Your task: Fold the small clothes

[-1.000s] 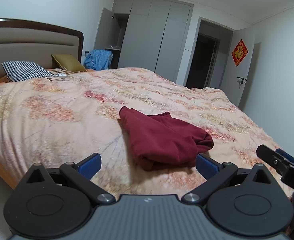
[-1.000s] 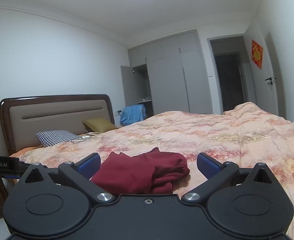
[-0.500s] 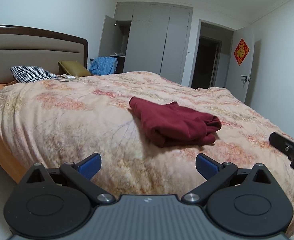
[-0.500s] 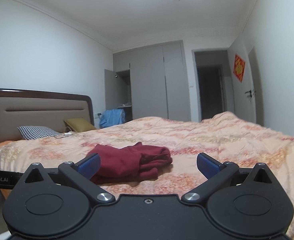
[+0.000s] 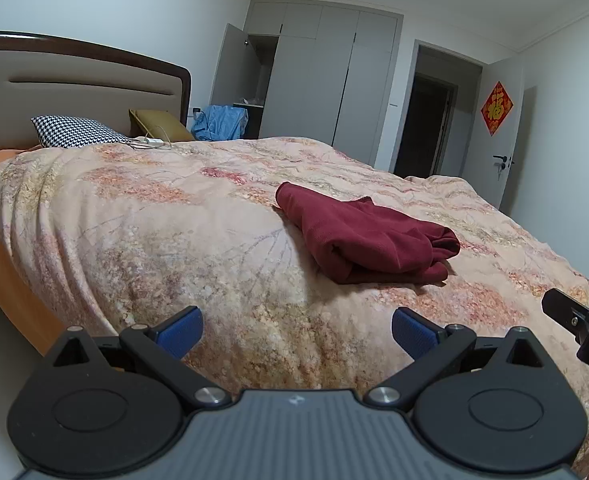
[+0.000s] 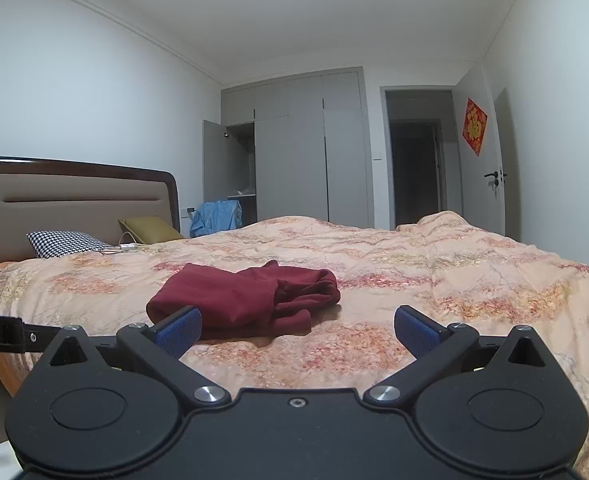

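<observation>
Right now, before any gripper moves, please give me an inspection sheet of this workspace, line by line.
Surface: floral quilt covering the bed, wrinkled.
Job's things: dark red garment, roughly folded, lying on the quilt.
Clutter: checked pillow, olive cushion, blue cloth beyond the bed.
Grippers: left gripper open, empty; right gripper open, empty; neither touches the garment.
Cables: white cable with charger near the pillows.
Surroundings: wardrobe with one door open, open doorway.

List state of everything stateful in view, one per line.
left gripper: open, empty
right gripper: open, empty
red garment: folded, lying on the quilt, untouched
wardrobe left door: open
other wardrobe doors: shut
room door: open
</observation>
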